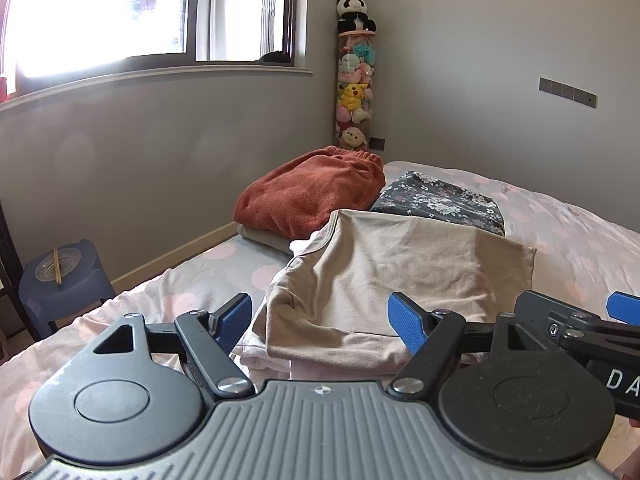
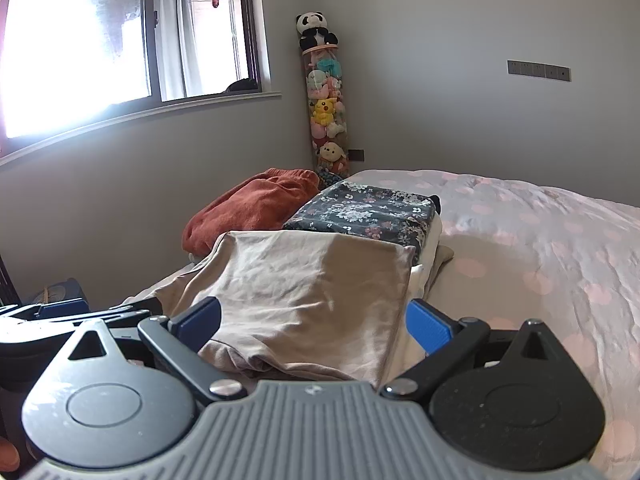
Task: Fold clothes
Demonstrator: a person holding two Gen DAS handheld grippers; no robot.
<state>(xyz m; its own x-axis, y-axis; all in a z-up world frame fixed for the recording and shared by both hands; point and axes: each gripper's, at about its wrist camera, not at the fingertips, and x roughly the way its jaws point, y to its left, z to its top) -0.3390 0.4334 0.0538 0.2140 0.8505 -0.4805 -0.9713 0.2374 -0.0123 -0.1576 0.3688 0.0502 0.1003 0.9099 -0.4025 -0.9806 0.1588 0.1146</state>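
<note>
The beige garment (image 1: pixel 400 276) lies folded on the bed (image 1: pixel 580 240), its far edge propped on the floral stack (image 1: pixel 440 200). Both the left gripper (image 1: pixel 320 320) and right gripper (image 2: pixel 316 320) are released, empty. Left tilted, it may slide and unfold.
</note>
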